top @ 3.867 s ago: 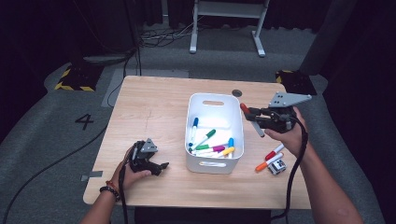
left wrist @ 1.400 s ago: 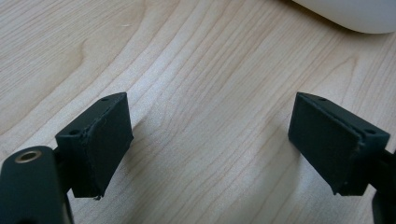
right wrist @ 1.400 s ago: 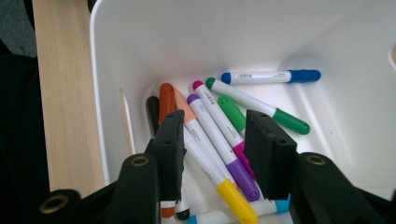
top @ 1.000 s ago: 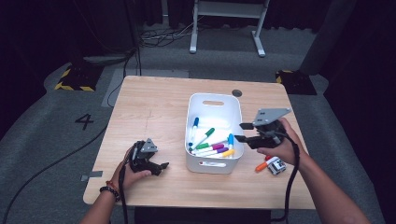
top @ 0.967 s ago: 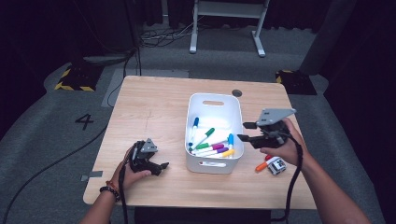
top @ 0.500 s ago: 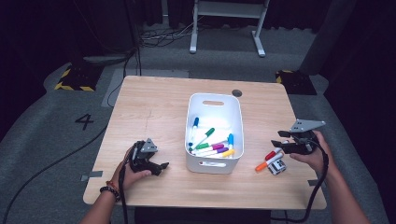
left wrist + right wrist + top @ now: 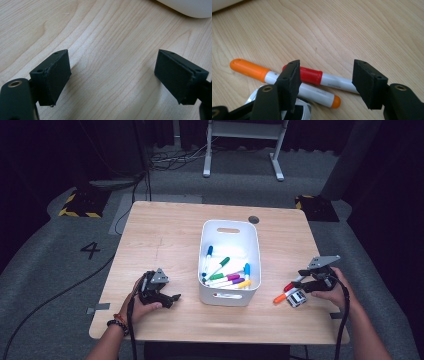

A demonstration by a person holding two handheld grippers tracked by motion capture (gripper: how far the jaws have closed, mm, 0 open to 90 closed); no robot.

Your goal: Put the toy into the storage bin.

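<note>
Now the right gripper (image 7: 325,83) has come away from the white bin (image 7: 229,265) and down to the surface (image 7: 165,235), its fingers (image 7: 368,81) just opening, nothing gripped. The red marker (image 7: 322,77) lies across the gap, beside the orange marker (image 7: 254,70). Left gripper (image 7: 112,77): fingers open, empty

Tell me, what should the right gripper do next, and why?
Probably ease down and close on the red marker. The right gripper has just been opening; its jaws straddle that marker without touching it, and the other markers already lie in the white bin.
</note>
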